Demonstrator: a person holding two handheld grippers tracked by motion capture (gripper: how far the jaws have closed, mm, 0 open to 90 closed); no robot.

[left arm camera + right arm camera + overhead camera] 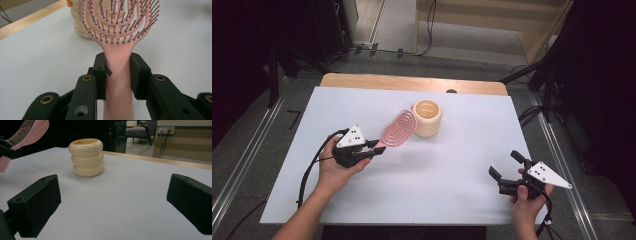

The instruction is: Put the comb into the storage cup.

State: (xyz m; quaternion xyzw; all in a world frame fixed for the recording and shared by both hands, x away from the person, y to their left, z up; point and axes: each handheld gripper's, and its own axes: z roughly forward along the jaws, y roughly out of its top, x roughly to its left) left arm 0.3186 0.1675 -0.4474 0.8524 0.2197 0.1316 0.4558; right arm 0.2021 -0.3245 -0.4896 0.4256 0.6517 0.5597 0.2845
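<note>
a: the left gripper point(374, 148) has its jaws closed on the handle of the pink hairbrush point(398, 129), the pads pinching it just below the bristled head. the brush hangs in the air, its head pointing toward 1 o'clock at the cream ribbed cup point(427, 118).

b: and the right gripper point(504, 176)?

a: jaws spread wide, nothing between them, sitting low at about 4 o'clock from the cup and well apart from it.

b: what could go wrong?

a: the handle looks smooth and tapered, so it could slide or twist in that pinch if the hand tilts. the brush head is also near the cup's rim; a careless swing might knock the cup, which stands free and could tip or skid.

b: the surface?

a: a white sheet point(412, 190) covers a wooden table point(412, 82), whose bare edge shows at 12 o'clock. beyond it lie grey floor, cables and dark stands, and the right gripper view shows a chair point(138, 131) and a wall socket further back.
</note>
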